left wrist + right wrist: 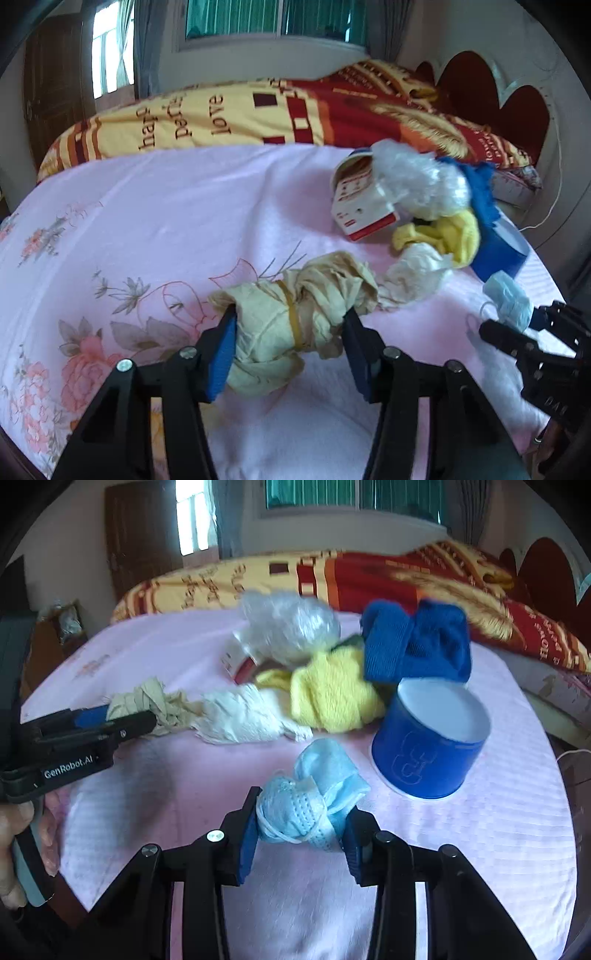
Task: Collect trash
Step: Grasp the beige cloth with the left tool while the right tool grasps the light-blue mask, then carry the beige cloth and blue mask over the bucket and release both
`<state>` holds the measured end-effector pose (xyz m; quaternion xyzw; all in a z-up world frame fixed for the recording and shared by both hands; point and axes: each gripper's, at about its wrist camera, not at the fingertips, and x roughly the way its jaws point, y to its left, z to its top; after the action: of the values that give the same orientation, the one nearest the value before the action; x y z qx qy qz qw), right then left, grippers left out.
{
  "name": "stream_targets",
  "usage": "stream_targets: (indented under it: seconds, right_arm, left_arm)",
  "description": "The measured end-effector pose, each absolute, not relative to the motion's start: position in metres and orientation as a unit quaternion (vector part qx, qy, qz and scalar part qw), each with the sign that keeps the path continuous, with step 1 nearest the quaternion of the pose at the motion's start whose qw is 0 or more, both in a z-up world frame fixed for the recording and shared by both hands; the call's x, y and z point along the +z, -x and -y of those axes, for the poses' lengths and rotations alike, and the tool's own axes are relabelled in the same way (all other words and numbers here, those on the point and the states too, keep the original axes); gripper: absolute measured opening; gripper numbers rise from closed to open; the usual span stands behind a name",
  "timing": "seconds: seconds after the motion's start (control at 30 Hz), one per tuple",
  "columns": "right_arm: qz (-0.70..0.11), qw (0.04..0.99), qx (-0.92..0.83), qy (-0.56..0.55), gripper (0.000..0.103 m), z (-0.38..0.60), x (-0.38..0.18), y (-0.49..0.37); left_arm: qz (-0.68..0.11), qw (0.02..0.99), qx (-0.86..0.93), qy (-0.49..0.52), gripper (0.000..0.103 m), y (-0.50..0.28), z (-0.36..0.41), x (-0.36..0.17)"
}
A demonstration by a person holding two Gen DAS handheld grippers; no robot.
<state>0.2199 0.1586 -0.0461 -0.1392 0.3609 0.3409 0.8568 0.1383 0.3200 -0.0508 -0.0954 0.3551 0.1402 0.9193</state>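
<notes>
1. Counting the pile on my pink sheet (480, 849): one beige paper wad (291, 321), one white tissue wad (243, 720), one blue face mask (310, 805), one blue paper cup (428, 746), one clear plastic bag (288, 627), one red-and-white carton (360, 199), plus one yellow cloth (332, 694) and one blue cloth (413, 646)
2. My left gripper (290, 341), lower centre, is part-way closed, pads pressed on both sides of the beige paper wad
3. My right gripper (301, 832), lower centre, is clamped on the crumpled blue face mask, just beside the blue paper cup at centre right
</notes>
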Motion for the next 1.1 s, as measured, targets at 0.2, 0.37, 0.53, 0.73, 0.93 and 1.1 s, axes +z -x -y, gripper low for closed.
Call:
stream_targets:
  seconds: [0.2,0.37,0.53,0.73,0.93,1.1]
  right_arm:
    - [-0.33,0.87,0.338,0.141,0.042,-0.125,-0.031,-0.197]
    - [-0.322,0.878,0.328,0.136,0.042,-0.087,-0.02,-0.184]
    - [-0.315,0.885,0.314,0.136,0.042,-0.046,-0.01,-0.172]
    - [-0.317,0.898,0.282,0.114,0.042,0.007,-0.007,-0.169]
    - [-0.317,0.909,0.253,0.095,0.042,0.047,-0.003,-0.164]
    - [-0.32,0.915,0.228,0.086,0.042,0.081,-0.002,-0.158]
  left_arm:
    - [-0.321,0.935,0.131,0.083,0.055,-0.106,-0.295,-0.034]
    - [-0.308,0.942,0.115,0.071,0.055,-0.091,-0.266,-0.022]
    - [-0.302,0.946,0.096,0.064,0.055,-0.084,-0.237,-0.018]
    - [-0.304,0.949,0.06,0.056,0.055,-0.087,-0.197,-0.014]
    - [-0.305,0.951,0.02,0.039,0.055,-0.099,-0.151,-0.011]
    - [-0.303,0.952,-0.01,0.029,0.055,-0.103,-0.116,-0.01]
